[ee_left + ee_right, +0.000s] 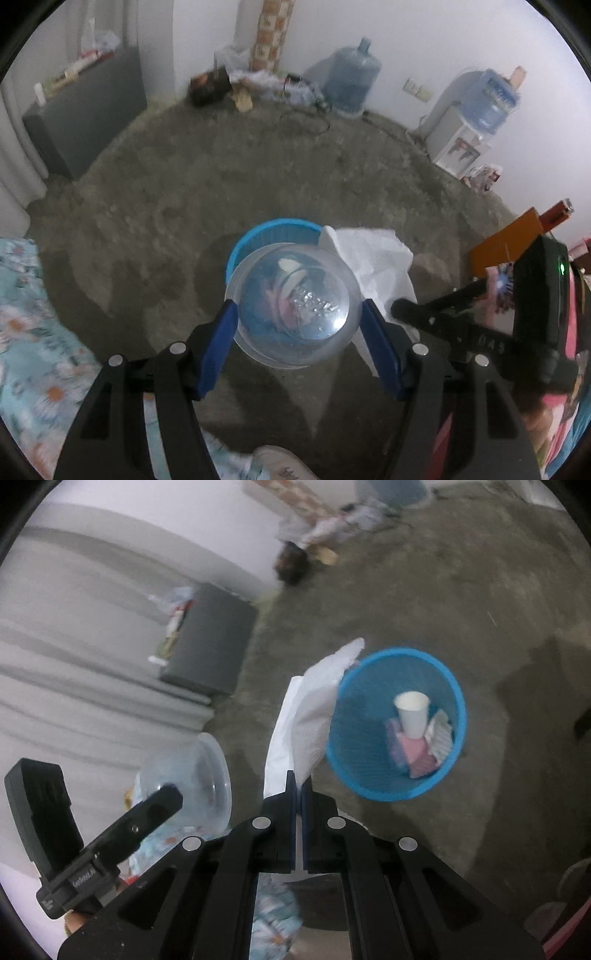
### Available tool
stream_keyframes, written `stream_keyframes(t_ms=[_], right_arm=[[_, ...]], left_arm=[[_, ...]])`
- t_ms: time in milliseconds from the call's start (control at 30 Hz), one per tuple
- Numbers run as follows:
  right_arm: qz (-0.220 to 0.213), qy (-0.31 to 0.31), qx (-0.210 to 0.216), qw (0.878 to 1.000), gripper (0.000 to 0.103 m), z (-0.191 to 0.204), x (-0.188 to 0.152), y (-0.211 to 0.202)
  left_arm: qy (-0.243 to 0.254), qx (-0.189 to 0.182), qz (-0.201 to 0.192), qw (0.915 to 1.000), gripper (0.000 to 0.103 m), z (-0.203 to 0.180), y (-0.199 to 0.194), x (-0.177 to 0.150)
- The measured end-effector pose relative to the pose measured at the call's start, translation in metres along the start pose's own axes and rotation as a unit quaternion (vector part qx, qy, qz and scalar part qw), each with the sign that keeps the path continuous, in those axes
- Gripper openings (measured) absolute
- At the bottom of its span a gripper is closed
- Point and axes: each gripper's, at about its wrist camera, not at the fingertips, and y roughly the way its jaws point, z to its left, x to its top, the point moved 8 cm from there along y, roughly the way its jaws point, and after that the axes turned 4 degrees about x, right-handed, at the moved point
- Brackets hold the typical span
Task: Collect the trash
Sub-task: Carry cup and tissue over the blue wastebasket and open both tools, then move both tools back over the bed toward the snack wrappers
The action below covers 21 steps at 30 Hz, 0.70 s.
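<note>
Two pieces of trash are being carried toward one blue basket (397,723), which stands on the rough, mottled grey concrete floor (258,177) at about one o'clock from the right claw's fingertips in the right wrist view. Its wall is a fine plastic mesh under a solid round rim, and it flares upward, so it makes a wide target from above. Inside it already lie a white paper cup (412,714), mouth up and leaning, and some flat pink and white wrappers (417,753). Next in size is the clear plastic tub (293,304), round, thin-walled and glossy, with a rolled rim. The left claw (299,323) holds it with its jaws standing wide, the blue pads (221,339) pressed on opposite sides of the wall. In the left wrist view the tub sits right over the basket at twelve o'clock, open mouth forward; I judge it is lined up for a drop. The white tissue (314,716) is soft, embossed and crumpled, and hangs loose. The right claw (298,794) is fully closed on its lower corner, probably because so limp a sheet needs a tight pinch. Its free end reaches toward twelve o'clock and overlaps the basket's rim at ten o'clock in the picture; whether it touches I cannot tell.
</note>
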Motion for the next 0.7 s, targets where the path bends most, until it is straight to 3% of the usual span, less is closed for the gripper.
stream_keyframes(t_ms=[233, 300, 333, 367, 467, 700], right_arm=[[0.018, 0.032, -0.046, 0.998, 0.007, -0.049, 0.014, 0.048], [0.024, 0.042, -0.062, 0.997, 0.025, -0.067, 0.016, 0.066], [0.023, 0.044, -0.072, 0.996, 0.042, -0.073, 0.017, 0.070], [0.020, 0.046, -0.088, 0.995, 0.051, -0.082, 0.018, 0.073], [0.024, 0.063, -0.115, 0.991, 0.052, -0.099, 0.012, 0.075], [-0.011, 0.062, -0.114, 0.992, 0.057, -0.092, 0.010, 0.043]], left_arm=[[-0.008, 0.008, 0.037, 0.9992, 0.067, -0.009, 0.073, 0.012], [-0.010, 0.012, 0.054, 0.9984, 0.074, -0.010, 0.090, 0.012], [-0.012, 0.011, 0.056, 0.9983, 0.075, -0.011, 0.094, 0.011], [-0.014, 0.011, 0.055, 0.9983, 0.075, -0.010, 0.097, 0.011], [-0.019, 0.005, 0.053, 0.9984, 0.076, -0.010, 0.098, 0.012], [-0.013, -0.001, 0.034, 0.9993, 0.078, -0.010, 0.077, 0.007]])
